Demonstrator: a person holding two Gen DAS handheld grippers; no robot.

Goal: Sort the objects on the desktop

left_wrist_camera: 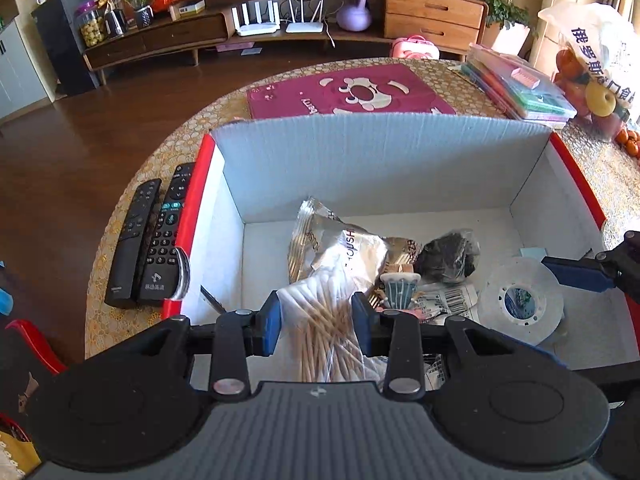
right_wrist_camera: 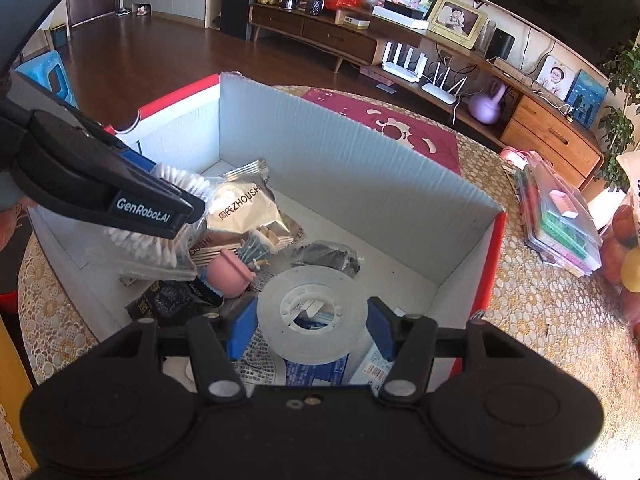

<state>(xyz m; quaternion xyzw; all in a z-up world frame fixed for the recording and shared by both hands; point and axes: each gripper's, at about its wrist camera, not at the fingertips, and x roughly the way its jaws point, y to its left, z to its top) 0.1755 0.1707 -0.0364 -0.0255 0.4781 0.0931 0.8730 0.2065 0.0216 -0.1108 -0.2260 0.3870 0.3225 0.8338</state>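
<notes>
An open white box with red outer sides (left_wrist_camera: 380, 120) (right_wrist_camera: 360, 148) stands on the round table. My left gripper (left_wrist_camera: 317, 320) (right_wrist_camera: 192, 208) hangs over the box's near left part, shut on a clear bag of cotton swabs (left_wrist_camera: 320, 340) (right_wrist_camera: 140, 246). My right gripper (right_wrist_camera: 312, 328) sits low at the box's right end, its blue fingers (left_wrist_camera: 576, 274) pressed against both sides of a clear tape roll (left_wrist_camera: 504, 272) (right_wrist_camera: 344, 300). On the box floor lie a silver snack bag (left_wrist_camera: 344, 240) (right_wrist_camera: 240, 212), a small figurine (left_wrist_camera: 400, 284) (right_wrist_camera: 232, 272) and a dark packet (left_wrist_camera: 448, 256) (right_wrist_camera: 328, 258).
Two black remotes (left_wrist_camera: 148, 240) lie on the table just left of the box. Behind the box is a maroon mat (left_wrist_camera: 348, 88). A stack of coloured plastic cases (left_wrist_camera: 520, 84) (right_wrist_camera: 560, 220) and a bag of fruit (left_wrist_camera: 592, 80) stand at the right. A red chair (left_wrist_camera: 28, 340) is at the near left.
</notes>
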